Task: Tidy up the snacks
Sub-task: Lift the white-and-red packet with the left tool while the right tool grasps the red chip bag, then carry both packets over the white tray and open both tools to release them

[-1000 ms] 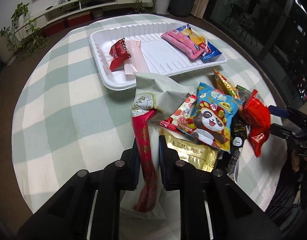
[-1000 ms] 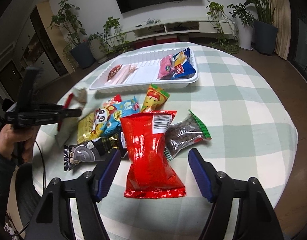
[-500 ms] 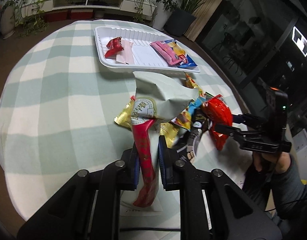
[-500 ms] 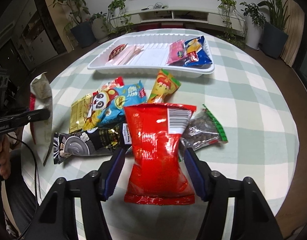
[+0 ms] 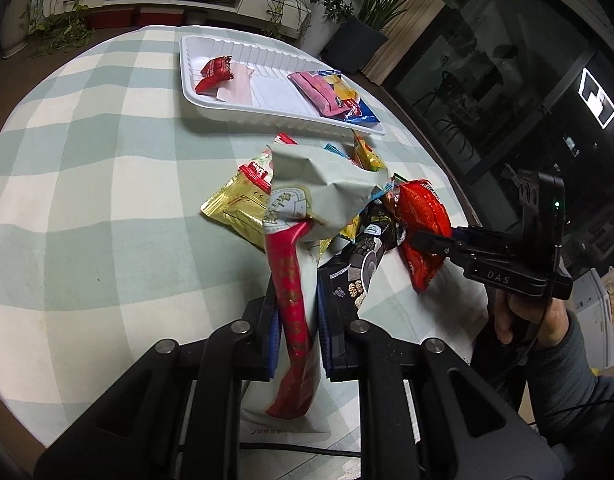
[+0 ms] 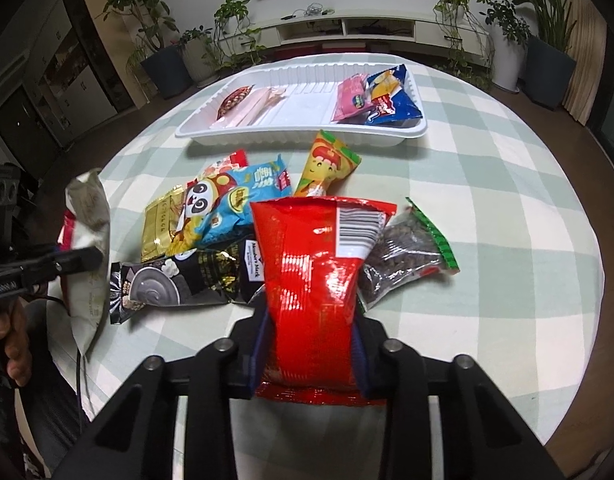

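Observation:
My left gripper [image 5: 297, 312] is shut on a pale green and red snack bag [image 5: 307, 208], held upright above the table; it also shows in the right wrist view [image 6: 89, 240]. My right gripper [image 6: 311, 344] is shut on a shiny red snack bag [image 6: 315, 272], which also shows in the left wrist view [image 5: 421, 224]. A white tray [image 6: 299, 136] at the far side holds a red packet and a pink one at its left, and pink and blue packets at its right. Several loose snacks lie between: a panda bag [image 6: 227, 204], a gold bag [image 6: 161, 224], a black bag [image 6: 175, 284].
An orange cone-shaped bag [image 6: 327, 168] and a clear bag of dark snacks [image 6: 403, 252] lie on the round table with its green checked cloth [image 6: 487, 184]. Potted plants and a low TV cabinet stand beyond the table.
My right gripper has closed from wide open onto the red bag. My left gripper has lifted and swung its green and red bag away from the pile.

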Available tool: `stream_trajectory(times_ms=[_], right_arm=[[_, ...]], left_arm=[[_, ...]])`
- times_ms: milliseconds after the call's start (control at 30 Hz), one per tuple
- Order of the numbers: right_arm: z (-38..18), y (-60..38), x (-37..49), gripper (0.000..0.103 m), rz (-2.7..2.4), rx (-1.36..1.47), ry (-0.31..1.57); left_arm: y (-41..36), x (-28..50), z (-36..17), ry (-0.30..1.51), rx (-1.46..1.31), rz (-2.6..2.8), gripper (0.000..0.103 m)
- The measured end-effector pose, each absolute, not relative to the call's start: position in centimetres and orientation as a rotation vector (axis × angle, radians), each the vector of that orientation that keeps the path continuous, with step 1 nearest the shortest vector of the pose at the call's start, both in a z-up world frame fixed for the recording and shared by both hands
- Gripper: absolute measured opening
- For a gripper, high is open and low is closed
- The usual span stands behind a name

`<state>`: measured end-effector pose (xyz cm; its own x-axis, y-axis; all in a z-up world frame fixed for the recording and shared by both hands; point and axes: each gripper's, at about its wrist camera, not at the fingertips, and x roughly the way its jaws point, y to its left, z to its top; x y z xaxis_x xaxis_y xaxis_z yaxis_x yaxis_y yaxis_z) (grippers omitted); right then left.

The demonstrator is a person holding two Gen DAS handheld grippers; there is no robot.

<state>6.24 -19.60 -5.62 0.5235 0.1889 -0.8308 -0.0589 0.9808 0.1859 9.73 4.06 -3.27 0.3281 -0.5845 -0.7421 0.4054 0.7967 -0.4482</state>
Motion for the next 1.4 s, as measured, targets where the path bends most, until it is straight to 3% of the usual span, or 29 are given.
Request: stream_trajectory(times_ms=[833, 1400], right_arm=[[-1.2, -25.6, 6.2, 0.029, 0.194, 0.444, 0.891], [5.9, -28.1, 17.6, 0.029, 0.23, 0.421, 0.764]], left_arm=[[7.7, 13.1, 1.8, 0.97, -0.395, -0.718, 0.013], [4.0, 30.2, 7.3, 1.015, -0.387, -0.69, 0.013]])
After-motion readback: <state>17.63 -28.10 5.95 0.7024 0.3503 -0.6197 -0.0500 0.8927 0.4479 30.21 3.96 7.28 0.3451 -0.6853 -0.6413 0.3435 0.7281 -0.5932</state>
